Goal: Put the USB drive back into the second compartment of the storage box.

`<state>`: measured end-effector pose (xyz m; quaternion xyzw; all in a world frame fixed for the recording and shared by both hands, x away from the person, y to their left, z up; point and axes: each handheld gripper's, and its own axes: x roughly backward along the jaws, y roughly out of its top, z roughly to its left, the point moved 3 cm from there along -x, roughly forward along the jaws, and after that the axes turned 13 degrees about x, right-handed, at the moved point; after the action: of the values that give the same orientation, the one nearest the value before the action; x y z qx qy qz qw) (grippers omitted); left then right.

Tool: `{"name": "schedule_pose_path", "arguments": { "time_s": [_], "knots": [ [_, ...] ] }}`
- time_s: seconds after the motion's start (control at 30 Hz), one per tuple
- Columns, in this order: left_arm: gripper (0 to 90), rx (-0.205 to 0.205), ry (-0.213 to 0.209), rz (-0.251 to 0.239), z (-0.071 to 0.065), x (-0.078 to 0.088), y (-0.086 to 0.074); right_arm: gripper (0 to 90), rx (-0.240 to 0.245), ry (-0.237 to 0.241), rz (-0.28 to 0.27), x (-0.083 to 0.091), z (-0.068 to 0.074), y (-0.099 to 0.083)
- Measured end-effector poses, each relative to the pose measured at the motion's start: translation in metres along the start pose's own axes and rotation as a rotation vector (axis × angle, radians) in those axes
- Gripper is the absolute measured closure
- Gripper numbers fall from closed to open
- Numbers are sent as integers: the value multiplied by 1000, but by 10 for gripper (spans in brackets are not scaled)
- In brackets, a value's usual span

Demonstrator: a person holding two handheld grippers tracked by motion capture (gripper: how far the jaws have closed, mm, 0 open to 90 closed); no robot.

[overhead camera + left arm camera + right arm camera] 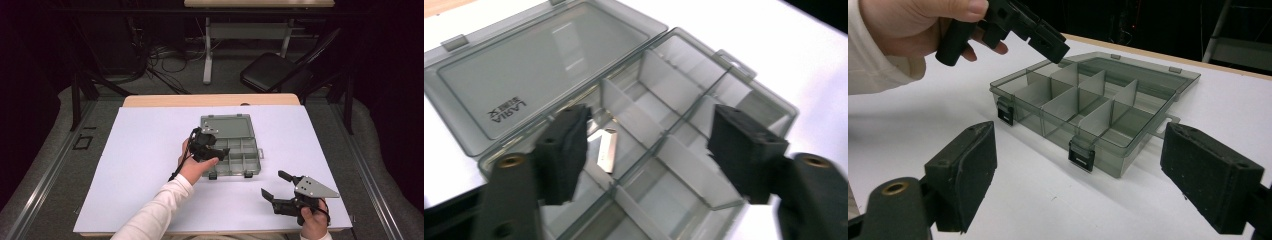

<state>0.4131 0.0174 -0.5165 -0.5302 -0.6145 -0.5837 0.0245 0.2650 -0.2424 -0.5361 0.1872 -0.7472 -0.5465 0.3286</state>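
Your left gripper (226,150) hovered over one clear organizer box (231,146), lid flat open, jaws released, nothing clamped. One small metal piece (607,149) lay in compartment just below it, nearer its left jaw. Two black latches (1081,156) on box front wall. Your right gripper (1078,170) stood apart from box, above white tabletop (145,165), jaws wide, empty, facing latch side.

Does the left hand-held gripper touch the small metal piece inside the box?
Apart. In the left gripper view, the left hand-held gripper stands open above the box, and the metal piece lies loose in a compartment, clear of both pads.
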Motion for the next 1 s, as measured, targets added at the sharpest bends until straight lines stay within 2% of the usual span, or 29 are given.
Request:
{"name": "schedule_pose_path", "arguments": {
  "time_s": [0.17,0.33,0.5,0.7,0.83,1.0],
  "knots": [
    [186,4,-29,-17,-1,7,-2,145,-2,1,0,0,0,0],
    [148,-8,-30,-36,-1,15,-3,144,0,0,2,0,0,0],
    [75,11,-63,-40,1,26,-5,144,-1,-1,3,0,0,0],
    [2,46,-123,-40,5,41,-8,144,0,-2,4,0,1,0],
    [1,54,-143,-73,10,52,-13,145,-1,-5,5,0,0,0],
    [1,40,-161,-104,14,68,-18,145,1,-4,7,0,1,0]
  ]
}}
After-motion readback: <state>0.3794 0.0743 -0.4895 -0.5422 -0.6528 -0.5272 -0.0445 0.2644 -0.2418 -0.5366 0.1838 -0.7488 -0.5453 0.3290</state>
